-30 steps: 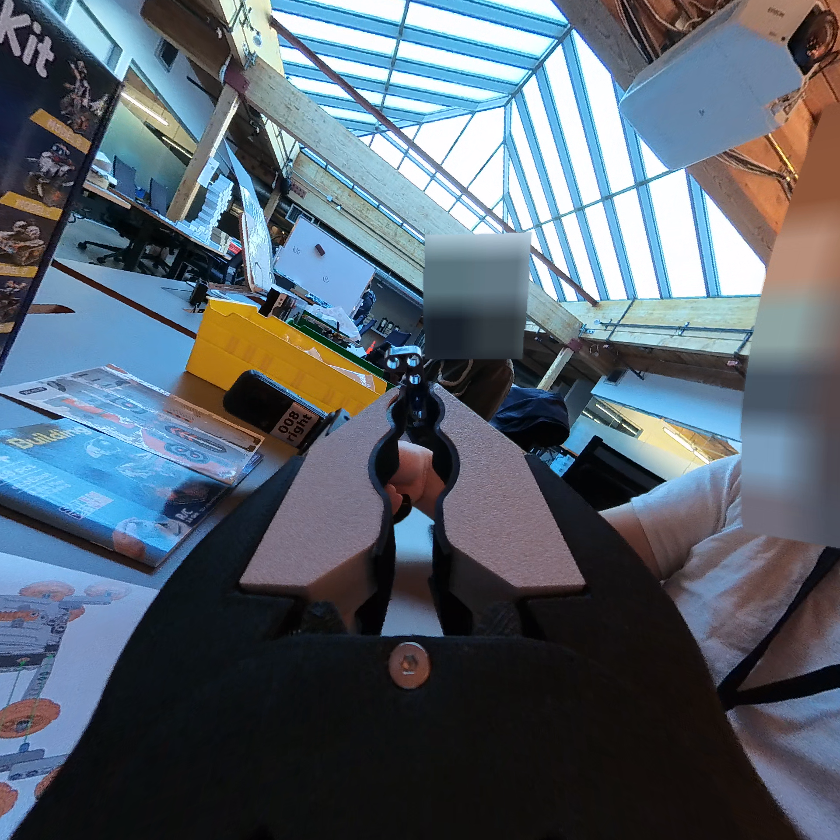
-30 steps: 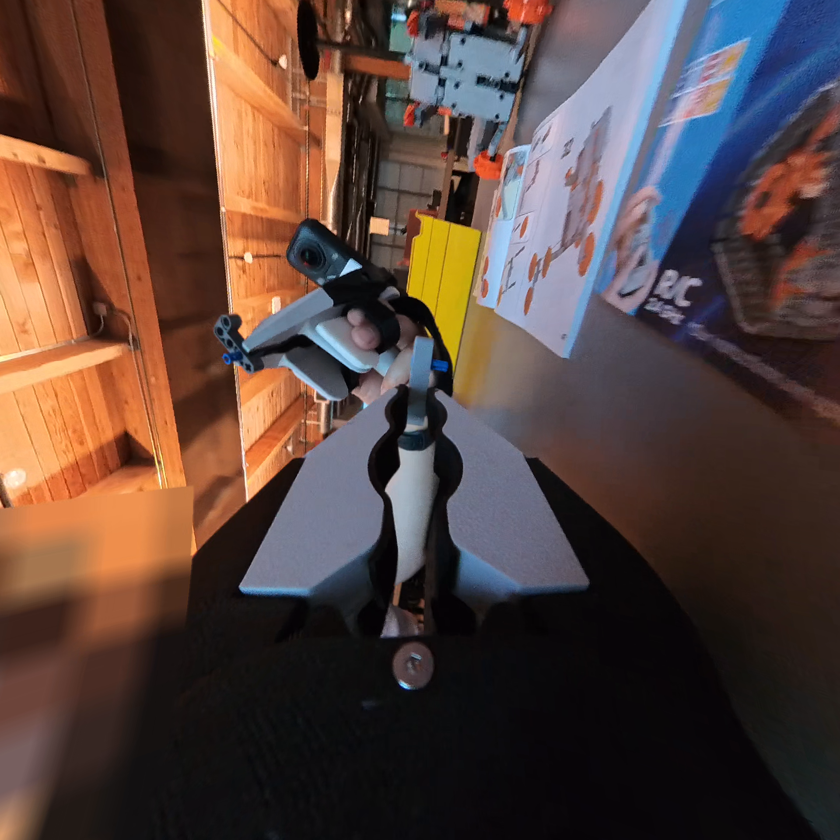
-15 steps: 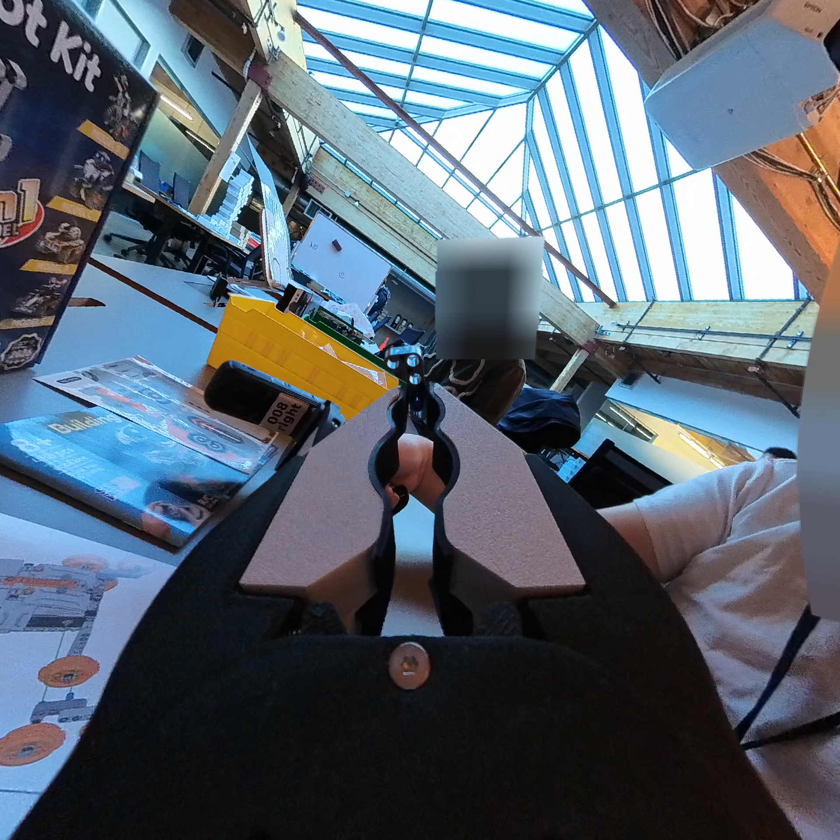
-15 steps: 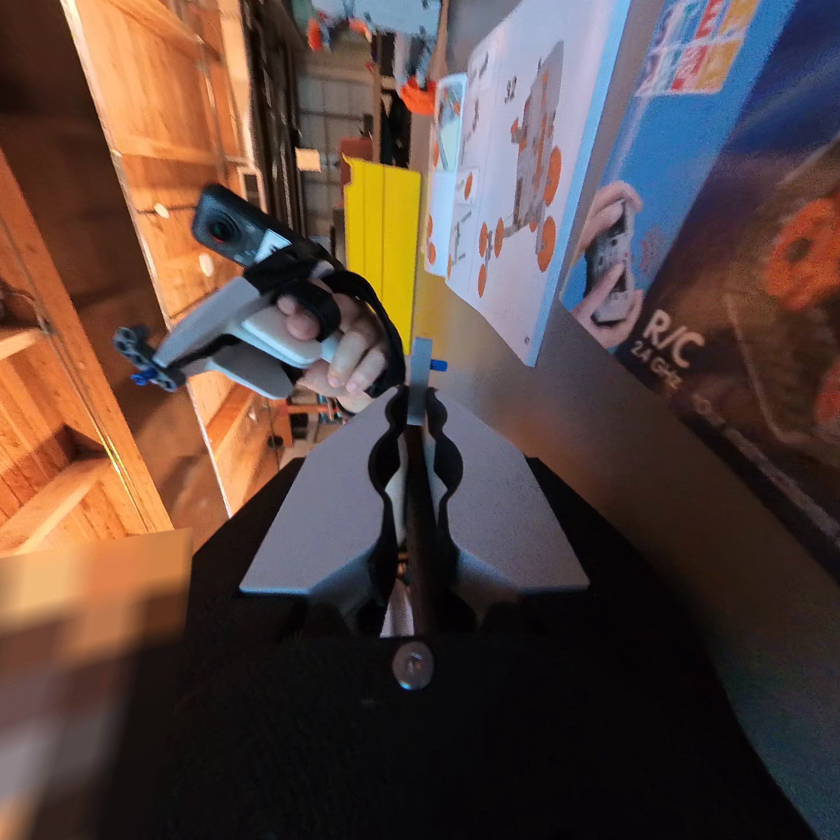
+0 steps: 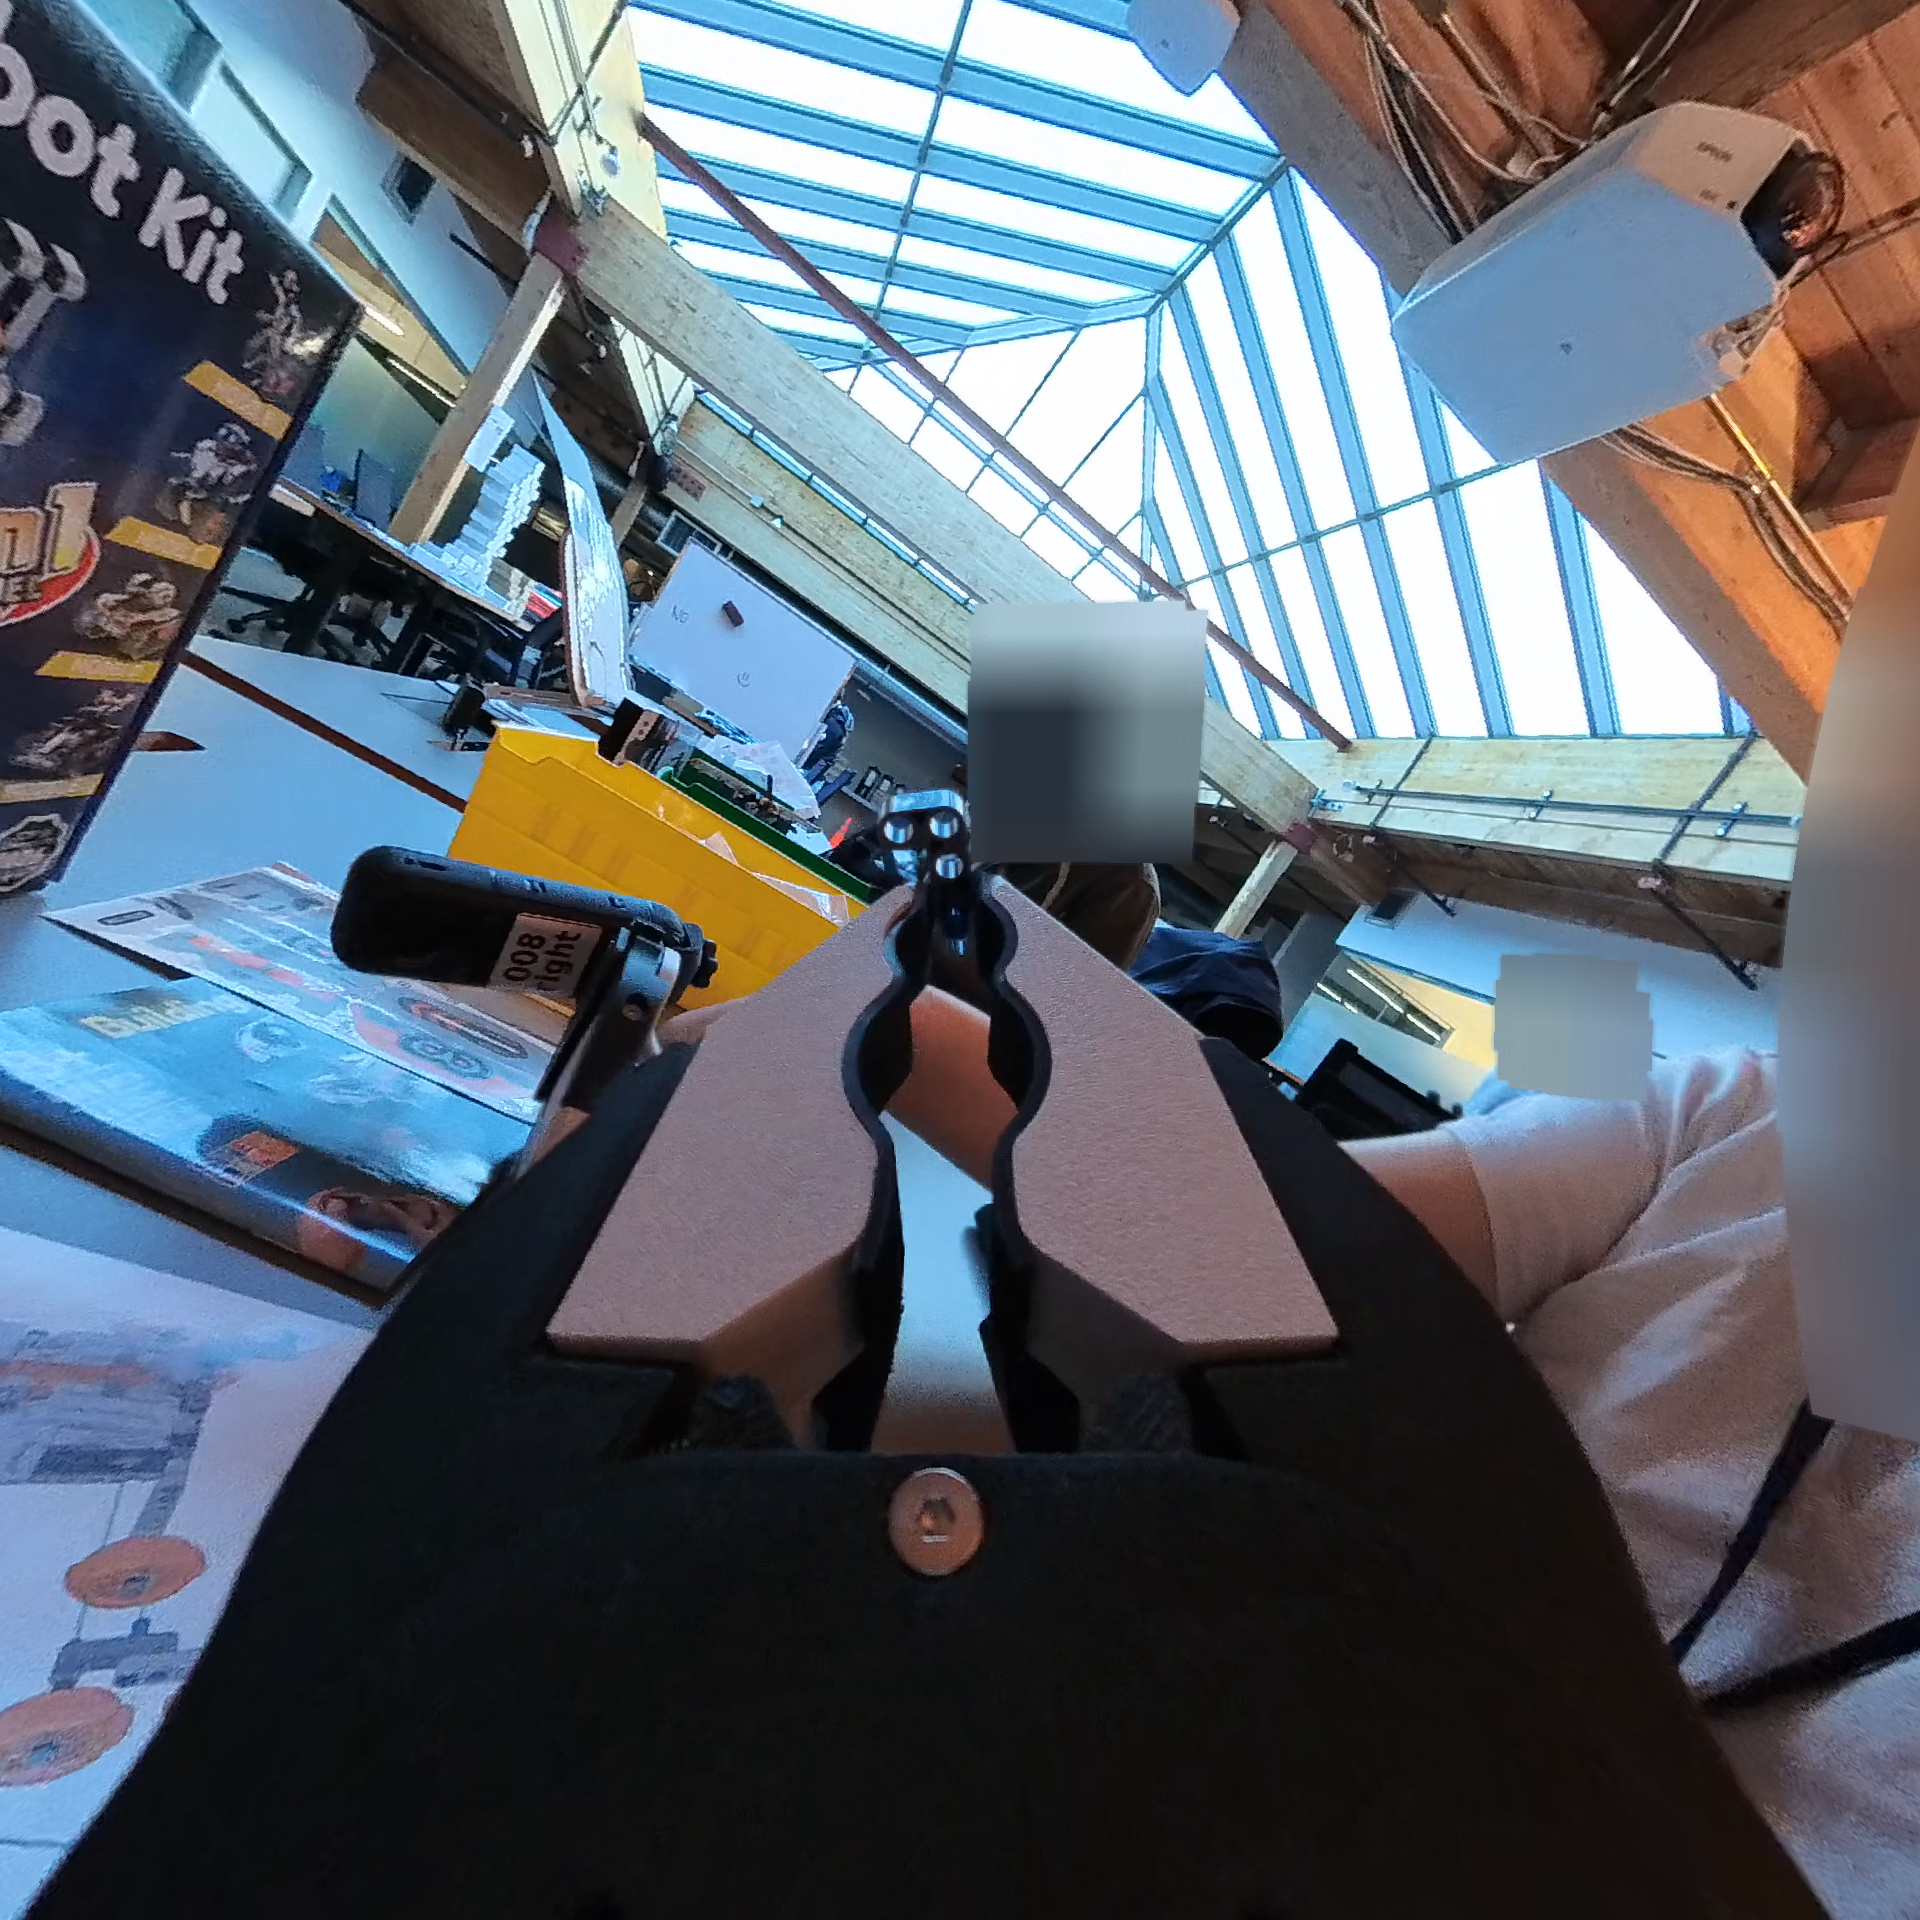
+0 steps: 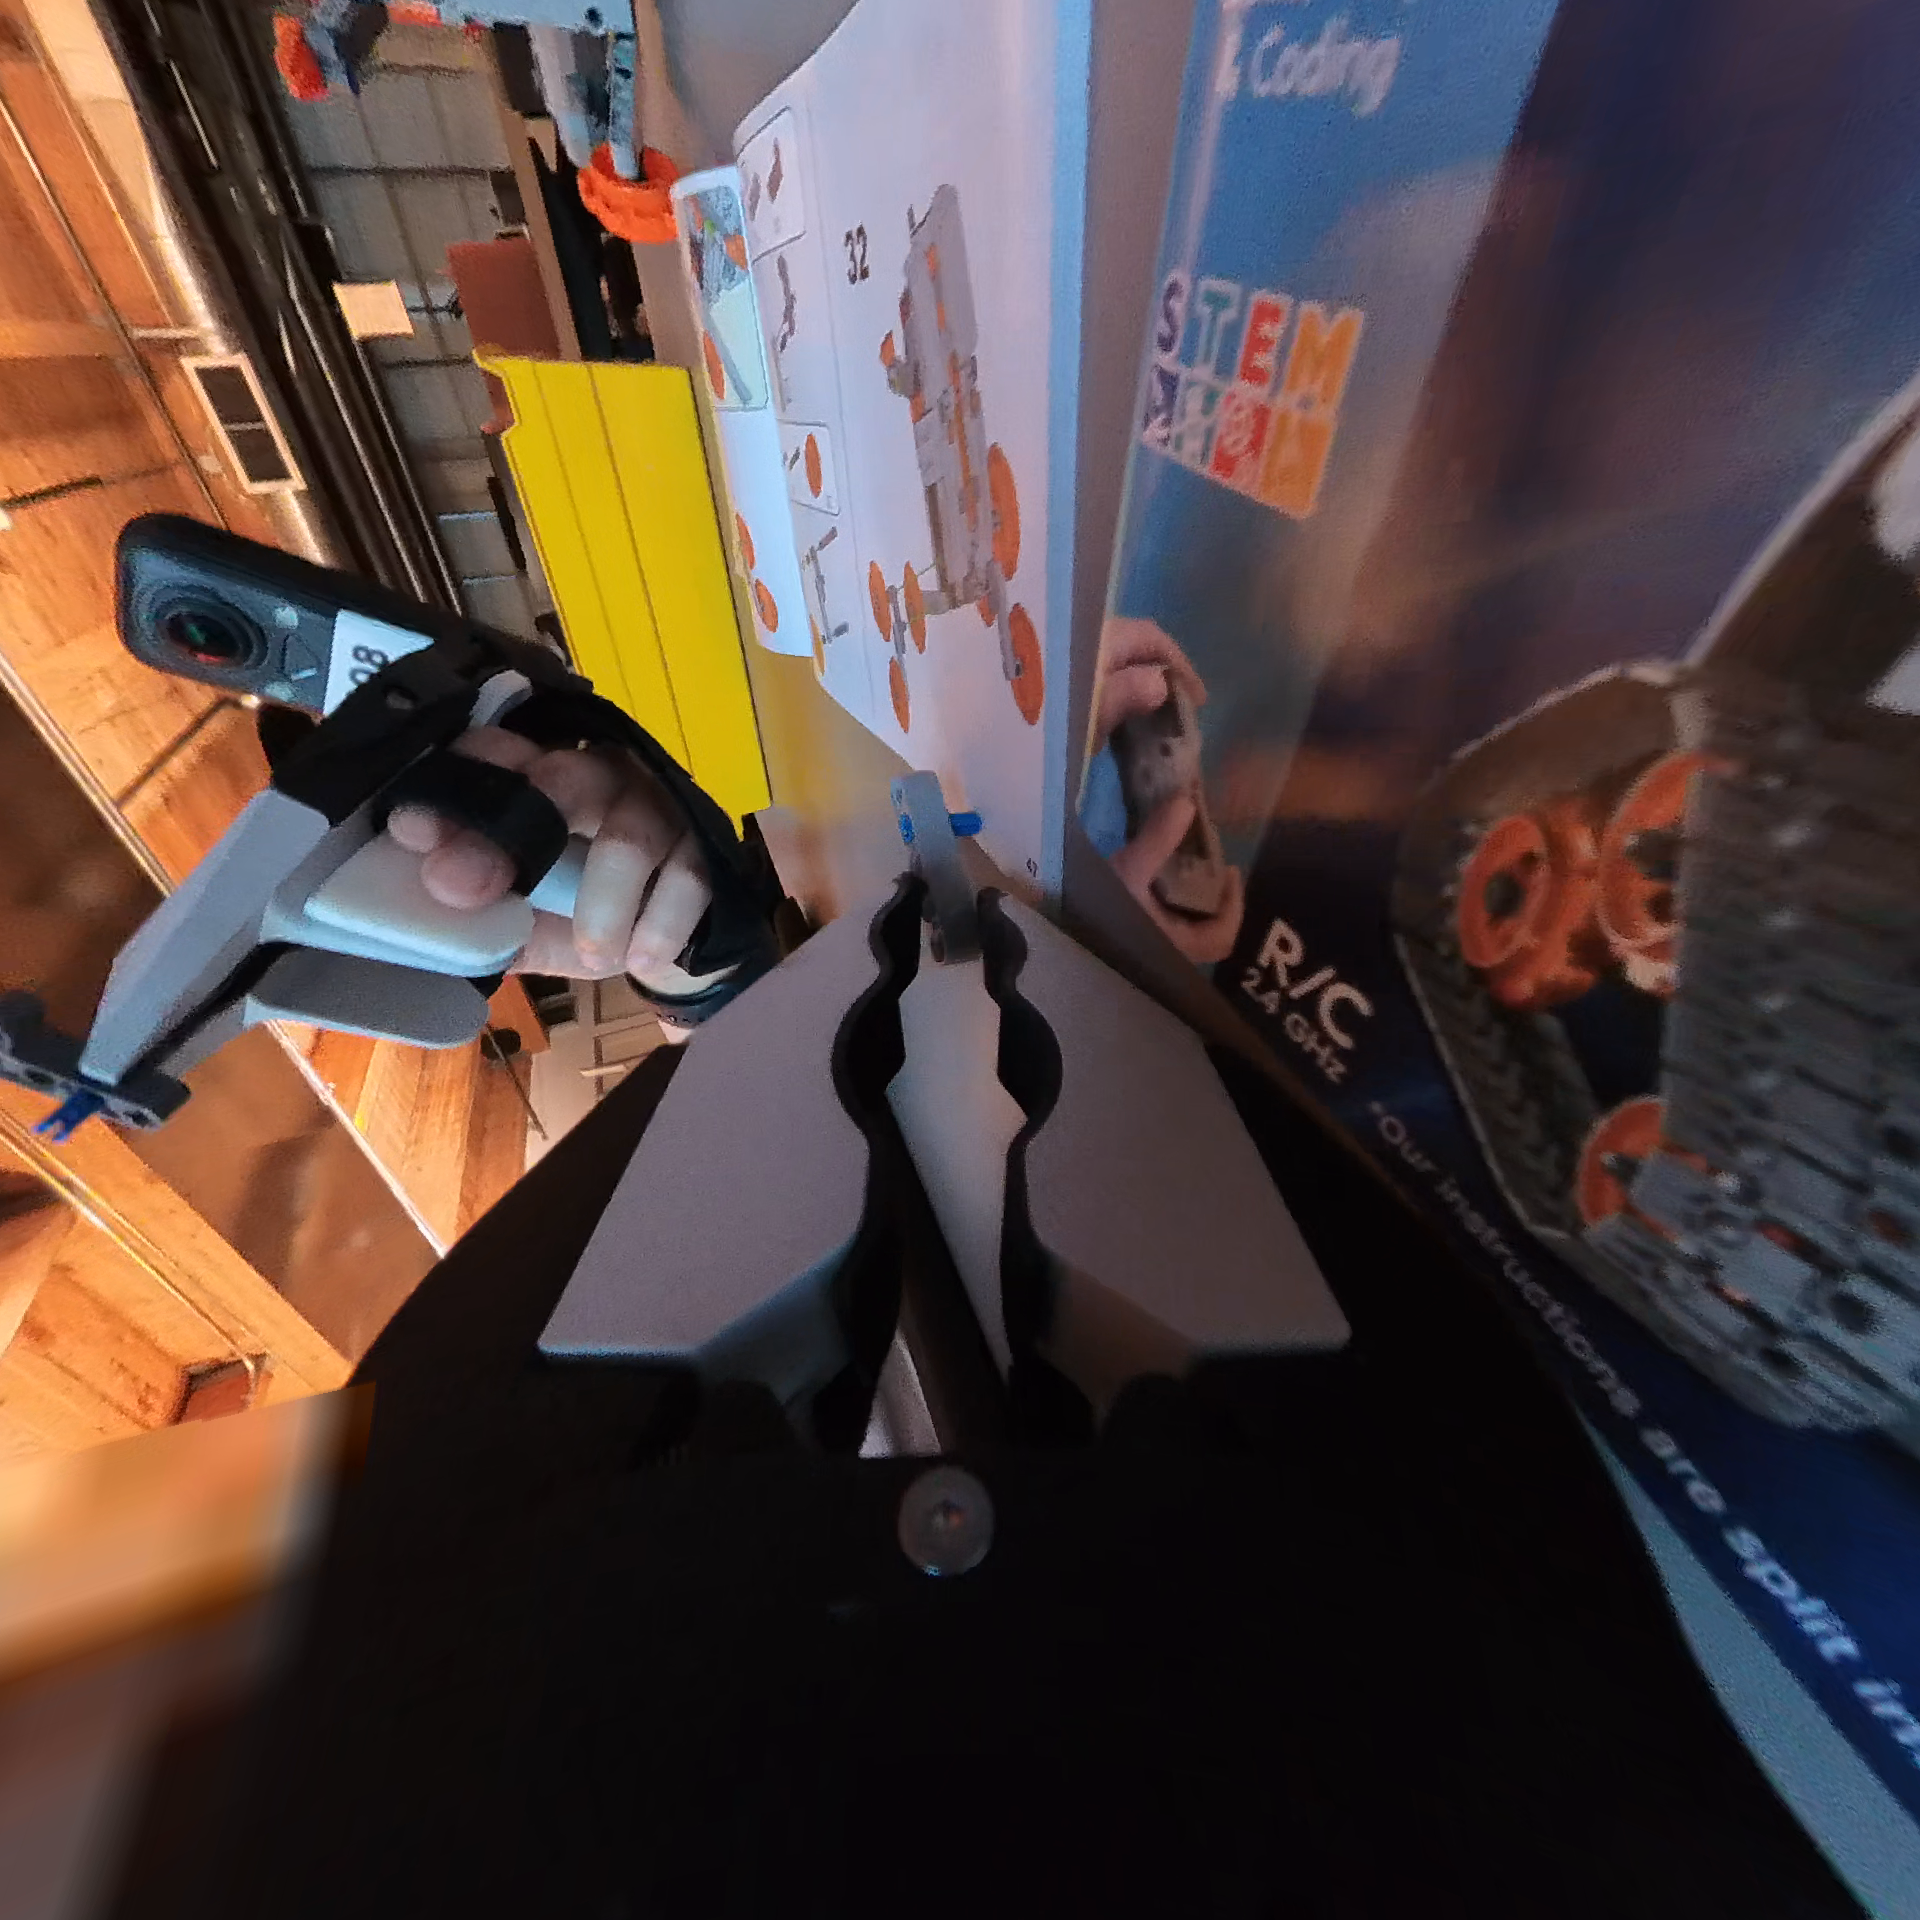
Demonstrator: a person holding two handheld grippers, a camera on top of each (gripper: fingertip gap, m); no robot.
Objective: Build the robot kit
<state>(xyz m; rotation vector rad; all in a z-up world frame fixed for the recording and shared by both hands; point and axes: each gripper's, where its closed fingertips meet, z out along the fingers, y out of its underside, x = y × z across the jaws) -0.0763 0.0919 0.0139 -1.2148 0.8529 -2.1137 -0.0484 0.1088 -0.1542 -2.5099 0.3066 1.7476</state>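
My left gripper [image 5: 940, 906] is shut on a small black beam with round holes [image 5: 928, 844] and points up toward the glass roof. My right gripper [image 6: 940, 902] is shut on a grey beam with a blue pin [image 6: 932, 844], held above the table near an open instruction booklet [image 6: 935, 343]. In the right wrist view the left gripper [image 6: 99, 1070] shows at the left, held by a hand [image 6: 540, 842], with the black beam and a blue pin [image 6: 62, 1110] at its tip. The two pieces are apart. The right gripper's camera [image 5: 488, 935] shows in the left wrist view.
A yellow bin [image 5: 623, 852] stands on the white table [image 5: 260, 769], also in the right wrist view [image 6: 634, 561]. Booklets [image 5: 239, 1101] lie at the left beside a dark kit box [image 5: 114, 436]. A person in a white shirt [image 5: 1662, 1299] is at the right. A blue kit box [image 6: 1455, 727] fills the right side. There is about 15 centimetres between the tips of the two grippers.
The right gripper has swung closer to the booklet and kit box. The left gripper now sits lower and farther left in its view. Both stay shut on their pieces.
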